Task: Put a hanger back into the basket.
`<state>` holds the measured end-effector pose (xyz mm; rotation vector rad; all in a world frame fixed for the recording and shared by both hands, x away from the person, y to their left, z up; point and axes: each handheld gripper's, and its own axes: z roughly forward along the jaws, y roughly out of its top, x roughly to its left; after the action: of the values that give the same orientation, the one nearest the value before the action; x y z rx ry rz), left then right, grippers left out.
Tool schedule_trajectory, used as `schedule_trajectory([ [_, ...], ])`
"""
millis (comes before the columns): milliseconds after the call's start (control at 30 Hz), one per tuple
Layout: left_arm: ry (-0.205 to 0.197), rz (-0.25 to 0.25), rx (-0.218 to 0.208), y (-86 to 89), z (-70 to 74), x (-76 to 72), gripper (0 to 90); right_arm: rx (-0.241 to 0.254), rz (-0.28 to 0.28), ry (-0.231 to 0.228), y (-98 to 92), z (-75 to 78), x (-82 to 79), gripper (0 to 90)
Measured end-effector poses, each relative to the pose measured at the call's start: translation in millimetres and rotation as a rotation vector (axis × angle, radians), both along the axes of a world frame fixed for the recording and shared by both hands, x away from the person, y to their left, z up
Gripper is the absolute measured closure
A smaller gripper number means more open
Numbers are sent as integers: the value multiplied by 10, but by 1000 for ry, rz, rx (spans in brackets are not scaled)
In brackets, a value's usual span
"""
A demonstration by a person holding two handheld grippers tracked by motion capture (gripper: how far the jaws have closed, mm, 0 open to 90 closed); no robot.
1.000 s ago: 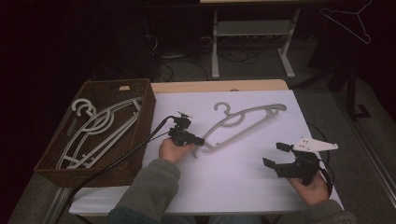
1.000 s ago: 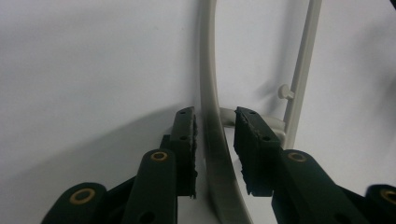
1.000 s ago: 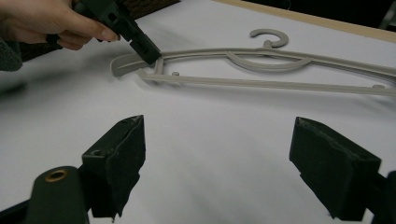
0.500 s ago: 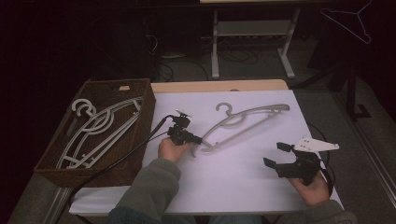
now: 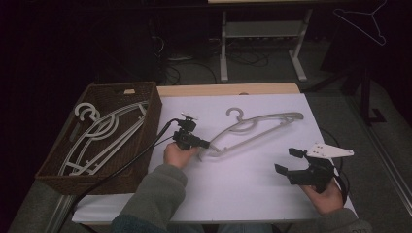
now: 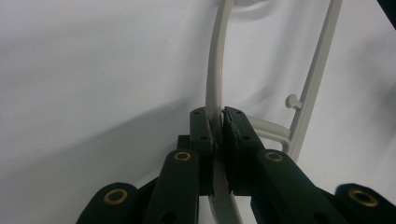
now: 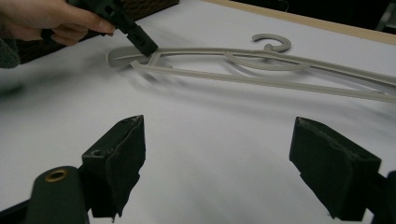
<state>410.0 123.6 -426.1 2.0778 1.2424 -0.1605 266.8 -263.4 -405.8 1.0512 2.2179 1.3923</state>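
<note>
Left gripper (image 5: 203, 143) pinches the hanger's (image 5: 257, 127) near-left end, its length running far-right; right gripper (image 5: 286, 162) waits spread.

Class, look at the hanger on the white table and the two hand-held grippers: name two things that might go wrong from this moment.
1. The left hand-held gripper has just closed on one far end of the hanger, on its thin upper arm. Lifted from there, the long hanger may swing or twist out of the pads.

2. The basket already holds several hangers with overlapping hooks; a new one may snag on them or on the rim.

The right hand-held gripper stands open, away from the hanger, giving no support.
</note>
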Motion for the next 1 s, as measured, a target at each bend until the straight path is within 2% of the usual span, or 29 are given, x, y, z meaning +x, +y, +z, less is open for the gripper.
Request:
schedule_trajectory([
  [167, 1, -7, -3, 14, 17, 6, 828, 0, 0, 0, 0, 0, -1, 175],
  [467, -2, 11, -38, 61, 32, 5, 829, -1, 0, -2, -4, 0, -1, 175],
  [600, -16, 33, -65, 100, 98, -2, 830, -1, 0, -1, -2, 0, -1, 175],
  [733, -25, 35, -74, 140, 149, -5, 830, 0, 1, 0, 1, 0, -1, 175],
  [867, -33, 44, -78, 155, 176, -9, 831, 0, 0, 0, 1, 0, -1, 174],
  [1000, -33, 21, -58, 154, 167, -12, 830, 1, -1, 0, 0, 1, -1, 173],
])
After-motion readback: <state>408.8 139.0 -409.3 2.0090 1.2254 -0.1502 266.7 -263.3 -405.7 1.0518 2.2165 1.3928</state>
